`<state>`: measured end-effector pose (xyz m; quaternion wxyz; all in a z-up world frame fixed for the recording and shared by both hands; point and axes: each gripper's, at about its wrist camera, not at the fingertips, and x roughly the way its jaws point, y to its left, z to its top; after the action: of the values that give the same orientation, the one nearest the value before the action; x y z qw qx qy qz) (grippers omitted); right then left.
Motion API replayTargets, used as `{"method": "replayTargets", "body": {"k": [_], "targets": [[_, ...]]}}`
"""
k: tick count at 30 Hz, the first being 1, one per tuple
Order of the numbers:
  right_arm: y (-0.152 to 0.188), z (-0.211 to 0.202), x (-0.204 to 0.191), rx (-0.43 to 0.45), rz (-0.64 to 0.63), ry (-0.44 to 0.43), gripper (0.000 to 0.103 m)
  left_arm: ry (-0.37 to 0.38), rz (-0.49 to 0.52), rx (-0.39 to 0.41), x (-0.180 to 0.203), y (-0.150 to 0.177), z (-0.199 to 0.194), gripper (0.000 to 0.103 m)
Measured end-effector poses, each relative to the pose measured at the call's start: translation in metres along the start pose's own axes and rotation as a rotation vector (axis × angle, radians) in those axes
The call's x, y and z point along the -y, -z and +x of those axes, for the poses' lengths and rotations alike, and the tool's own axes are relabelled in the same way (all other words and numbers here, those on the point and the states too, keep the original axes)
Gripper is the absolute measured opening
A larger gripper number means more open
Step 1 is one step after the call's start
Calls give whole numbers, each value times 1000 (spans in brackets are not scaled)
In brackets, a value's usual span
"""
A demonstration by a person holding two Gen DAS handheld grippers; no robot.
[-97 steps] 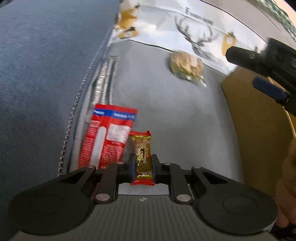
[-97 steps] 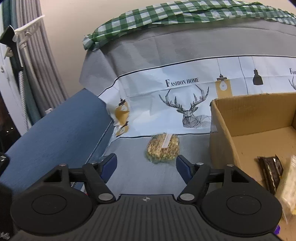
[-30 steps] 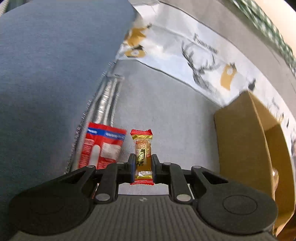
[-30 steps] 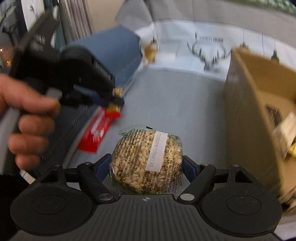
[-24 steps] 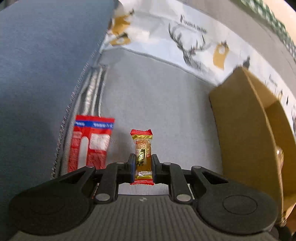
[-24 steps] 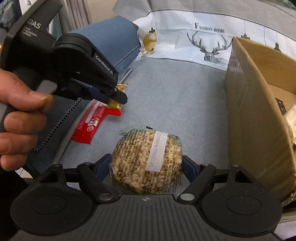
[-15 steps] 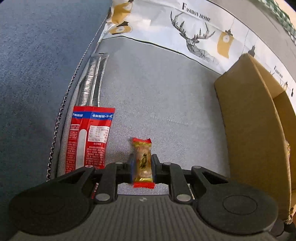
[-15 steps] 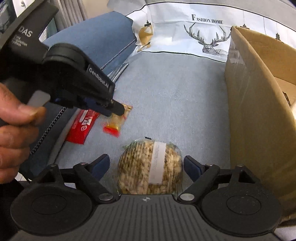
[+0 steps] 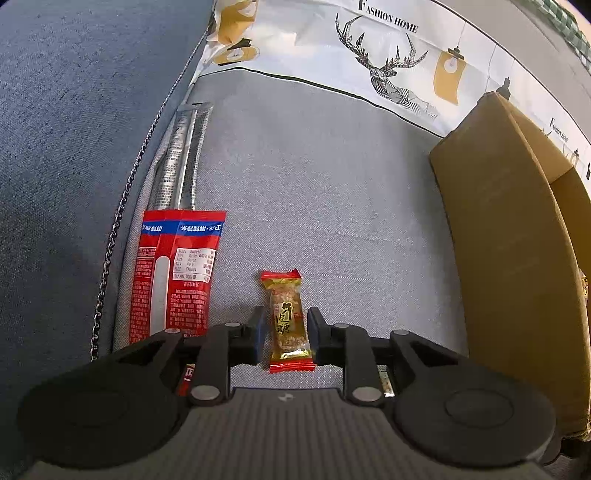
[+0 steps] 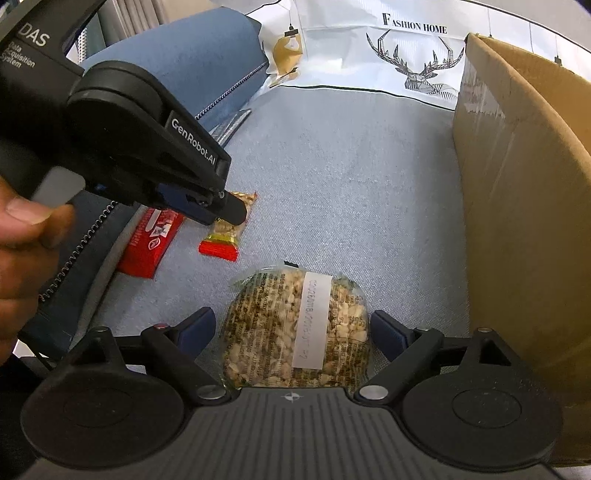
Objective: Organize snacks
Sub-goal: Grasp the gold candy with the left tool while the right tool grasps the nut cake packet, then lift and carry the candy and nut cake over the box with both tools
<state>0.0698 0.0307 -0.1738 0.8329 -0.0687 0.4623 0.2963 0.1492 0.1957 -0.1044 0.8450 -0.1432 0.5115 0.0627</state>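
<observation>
Left gripper [image 9: 284, 334] opening, small gold candy [image 9: 289, 325] loose between jaws on grey surface [image 9: 332, 221], beside red packet [image 9: 173, 273] at left edge. Right gripper [image 10: 293, 332] spread wide, round peanut cake [image 10: 295, 325] untouched between, near cardboard box [image 10: 517, 184].

- Grey woven cloth [image 9: 325, 192], laid flat as the work surface.
- White printed fabric [image 9: 369, 44] along the far edge, bearing a geometric stag, yellow hanging lamps and the words "FASHION HOME".
- Blue cushion [image 9: 74, 110] at left, its edge trimmed with a zip.
- Green-and-white checked cloth [image 9: 574, 27], far upper right corner.
- Grey pleated curtain [image 10: 140, 14], upper left in the right wrist view.
</observation>
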Motion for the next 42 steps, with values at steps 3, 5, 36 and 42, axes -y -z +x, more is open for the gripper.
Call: {"method": "replayTargets", "body": {"k": [3,5,36,42], "targets": [[1,1,-2,0,-6,4,92,-2,5,-3,1,0,0,26],[1,1,-3,1,-11,6,92,-4,9,-3,3,0,1,26],[2,2,-7,-3,-49,32,84,-73,127,-36,27,4,12,29],[2,1,-8,7,-44,32,81,-83,140,-34,28,3,12,21]]}}
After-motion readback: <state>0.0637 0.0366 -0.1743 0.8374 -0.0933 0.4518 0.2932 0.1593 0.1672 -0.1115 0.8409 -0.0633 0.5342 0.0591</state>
